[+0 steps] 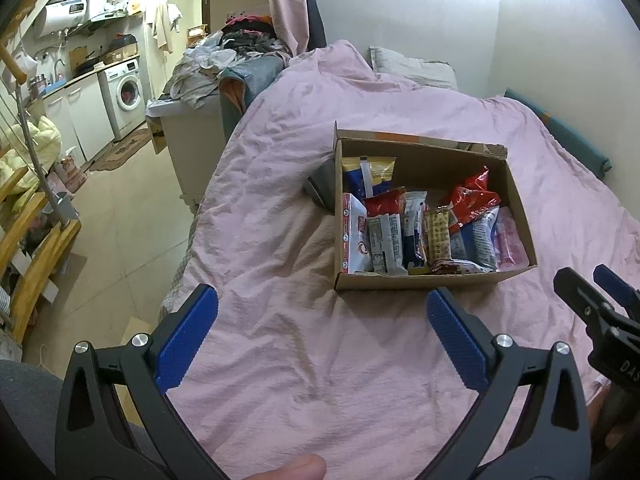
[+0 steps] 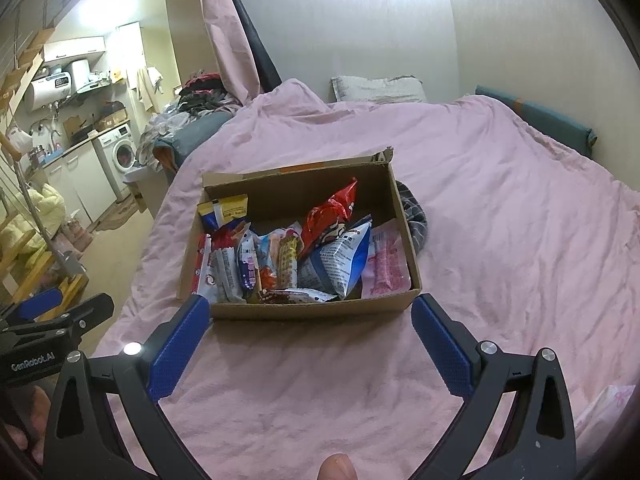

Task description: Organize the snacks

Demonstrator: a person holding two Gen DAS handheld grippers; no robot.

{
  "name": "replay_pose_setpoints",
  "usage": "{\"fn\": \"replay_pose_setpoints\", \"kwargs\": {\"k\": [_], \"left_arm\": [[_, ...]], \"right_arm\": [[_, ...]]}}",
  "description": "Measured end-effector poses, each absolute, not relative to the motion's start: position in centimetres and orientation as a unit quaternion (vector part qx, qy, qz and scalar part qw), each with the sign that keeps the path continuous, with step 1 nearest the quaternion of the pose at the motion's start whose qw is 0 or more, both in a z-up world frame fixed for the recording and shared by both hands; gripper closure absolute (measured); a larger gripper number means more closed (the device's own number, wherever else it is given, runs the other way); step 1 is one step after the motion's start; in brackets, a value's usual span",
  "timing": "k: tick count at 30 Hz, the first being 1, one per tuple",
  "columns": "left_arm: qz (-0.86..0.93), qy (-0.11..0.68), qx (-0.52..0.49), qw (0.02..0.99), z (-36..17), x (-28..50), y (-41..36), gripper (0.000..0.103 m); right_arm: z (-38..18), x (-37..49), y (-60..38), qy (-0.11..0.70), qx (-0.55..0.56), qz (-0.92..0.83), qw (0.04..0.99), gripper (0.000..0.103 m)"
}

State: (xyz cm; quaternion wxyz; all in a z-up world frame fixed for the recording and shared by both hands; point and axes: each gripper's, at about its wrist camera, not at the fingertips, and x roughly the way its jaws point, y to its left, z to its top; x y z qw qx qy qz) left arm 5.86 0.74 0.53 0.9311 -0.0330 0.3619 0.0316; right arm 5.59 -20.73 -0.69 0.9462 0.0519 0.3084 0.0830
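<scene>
left tongs [image 1: 322, 312]: spread wide, empty, hovering over pink bedspread [image 1: 280, 360] short of the box
right tongs [image 2: 310, 318]: spread wide, empty, tips just at near wall of the box
box [image 2: 312, 310]: one open cardboard carton, on the bed, mid-spread; torn flap at far corner
snacks: all inside box, none seen loose on bed; packed standing and leaning against each other
count, distinct packs: red crinkly bag [image 2: 330, 216] x1; blue-white bag [image 2: 344, 258] x1; pink flat pack [image 2: 386, 264] x1; yellow-blue pack [image 2: 224, 212] x1 at far left corner; yellow cracker bar [image 2: 288, 260] x1; rest of small sachets overlap, roughly five or six, exact count unclear
other: grey striped cloth [image 2: 414, 216] tucked beside box, x1
progress: looks nearly done or not started sorting, cannot tell which
risk 1: soft bedding, box likely to tip or slide if pushed by tongs
risk 2: slick foil packs, likely to slip from a pinch
risk 3: tight packing, pulling one may drag neighbours out
risk 4: both tongs close together, possible clash at near wall
</scene>
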Motion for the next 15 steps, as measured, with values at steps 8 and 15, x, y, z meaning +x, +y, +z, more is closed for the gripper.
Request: {"fn": "replay_pose_setpoints", "kwargs": {"k": [8, 15], "left_arm": [[0.031, 0.363, -0.033, 0.931, 0.51, 5.87, 0.79, 0.0], [0.033, 0.363, -0.034, 0.931, 0.48, 5.91, 0.86, 0.0]], "right_arm": [[-0.72, 5.49, -20.7, 0.308, 0.053, 0.083, 0.946, 0.0], [-0.87, 5.42, -20.6, 0.31, 0.053, 0.081, 0.946, 0.0]]}}
